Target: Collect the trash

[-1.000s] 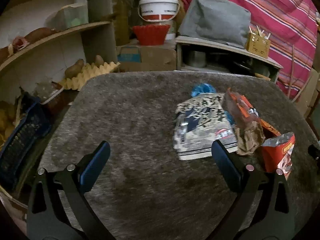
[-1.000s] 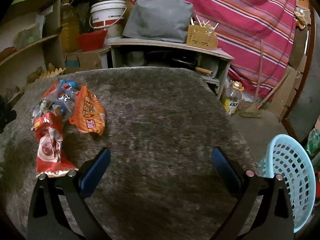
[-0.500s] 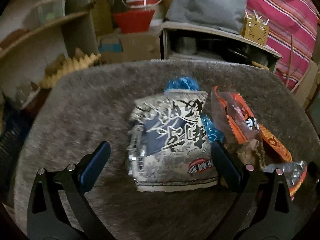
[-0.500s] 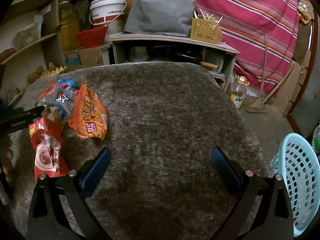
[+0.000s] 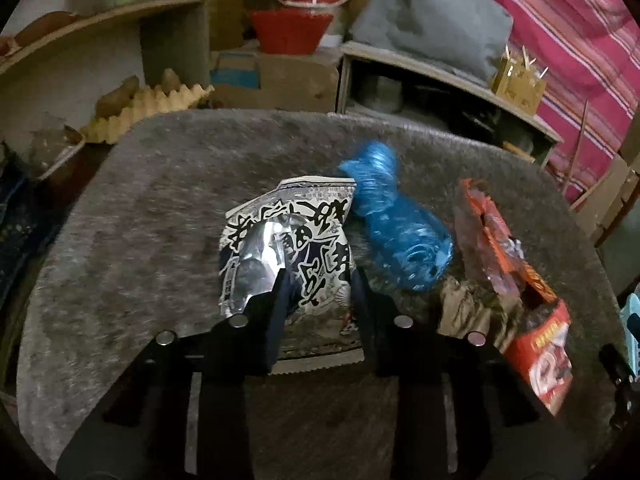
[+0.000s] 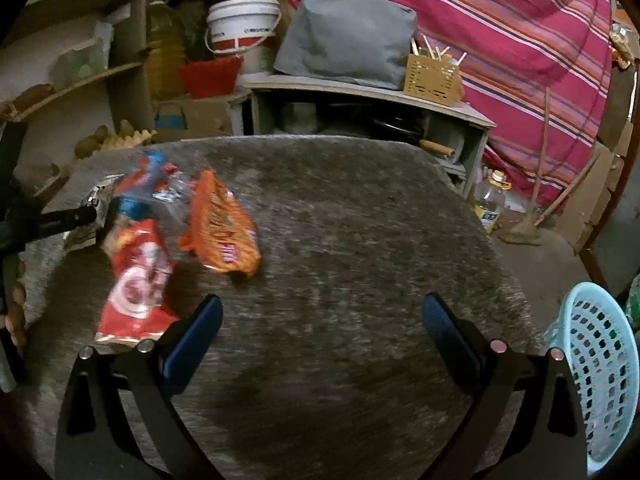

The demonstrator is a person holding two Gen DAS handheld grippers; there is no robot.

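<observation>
The left gripper (image 5: 318,292) has just been closing, and its fingers (image 5: 280,300) now pinch the black and white snack bag (image 5: 296,236), which lies on the grey fuzzy bench (image 5: 160,208). Just beside the bag, on its right, lies a blue crushed bottle (image 5: 396,224). Further right of the bag are an orange wrapper (image 5: 488,232), a brown paper scrap (image 5: 464,308) and a red packet (image 5: 544,352). The right gripper (image 6: 320,324) hangs over a bare part of the bench with its fingers (image 6: 196,336) wide open and nothing between them. A light blue basket (image 6: 596,368) stands well apart from the bag, past the bench's right edge.
</observation>
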